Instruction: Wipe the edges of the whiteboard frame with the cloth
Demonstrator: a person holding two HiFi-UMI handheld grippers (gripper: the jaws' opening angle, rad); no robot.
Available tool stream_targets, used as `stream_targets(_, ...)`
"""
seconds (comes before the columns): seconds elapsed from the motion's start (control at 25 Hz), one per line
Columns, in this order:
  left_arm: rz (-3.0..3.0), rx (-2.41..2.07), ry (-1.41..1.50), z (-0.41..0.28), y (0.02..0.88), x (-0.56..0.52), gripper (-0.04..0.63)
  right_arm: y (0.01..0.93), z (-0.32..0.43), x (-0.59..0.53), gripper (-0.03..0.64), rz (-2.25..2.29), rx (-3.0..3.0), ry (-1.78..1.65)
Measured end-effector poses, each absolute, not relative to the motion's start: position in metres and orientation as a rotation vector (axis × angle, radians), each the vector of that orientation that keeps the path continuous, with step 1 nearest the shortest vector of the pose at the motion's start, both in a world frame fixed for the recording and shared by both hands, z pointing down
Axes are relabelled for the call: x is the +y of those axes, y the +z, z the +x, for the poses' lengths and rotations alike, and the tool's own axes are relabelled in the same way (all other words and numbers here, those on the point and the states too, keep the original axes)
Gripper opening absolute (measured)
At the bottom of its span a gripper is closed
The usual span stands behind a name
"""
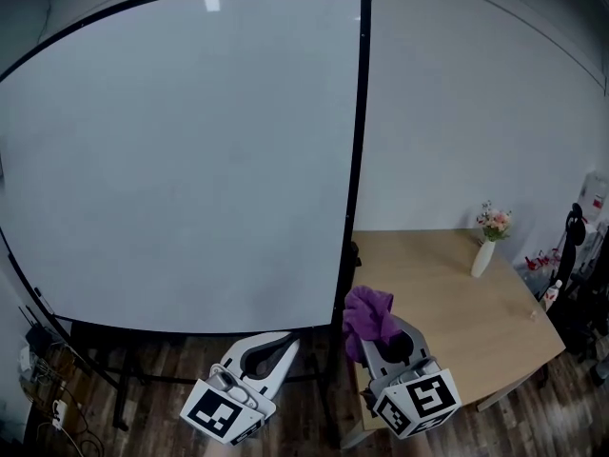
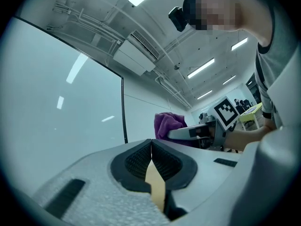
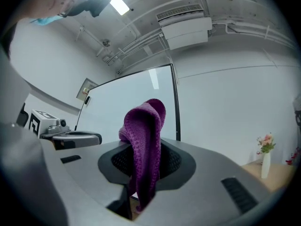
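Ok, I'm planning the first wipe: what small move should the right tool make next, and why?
Probably ease the right tool left until the purple cloth touches the whiteboard frame's black right edge. The cloth is clamped in its jaws beside the frame's lower right corner, apparently not yet touching; the left tool is shut and empty.

The purple knitted cloth (image 1: 368,314) is bunched and clamped between the jaws of the right gripper (image 1: 379,339), near the lower right corner of the whiteboard (image 1: 190,160). The whiteboard's frame (image 1: 355,160) is thin and black.
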State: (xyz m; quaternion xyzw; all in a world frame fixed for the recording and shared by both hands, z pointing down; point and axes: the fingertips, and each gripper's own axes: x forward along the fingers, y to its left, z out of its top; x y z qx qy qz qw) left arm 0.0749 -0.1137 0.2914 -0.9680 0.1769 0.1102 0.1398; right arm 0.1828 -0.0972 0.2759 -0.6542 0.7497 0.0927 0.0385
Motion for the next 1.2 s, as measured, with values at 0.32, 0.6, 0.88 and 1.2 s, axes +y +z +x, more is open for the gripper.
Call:
stream_targets(0.32, -2.769, 0.56, 0.323, 0.086, 0.288, -0.143, 0.018, 0.244, 0.207, -0.145, 0.086, -2.005, 2.293, 0.324)
stream_targets(0.6, -2.788, 0.544, 0.282, 0.1, 0.288, -0.159, 0.017, 0.21, 0.231, -0.172, 0.086, -2.025, 2.246, 0.345)
stream_targets(0.88, -2.822, 0.43, 0.286, 0.106, 0.281, -0.183, 0.018, 0.17, 0.242, -0.202, 0.086, -2.098, 2.178, 0.372)
stream_targets(1.2, -2.85, 0.227, 0.289, 0.109, 0.275, -0.199, 0.018, 0.134, 0.241, -0.232, 0.086, -2.147, 2.073, 0.372)
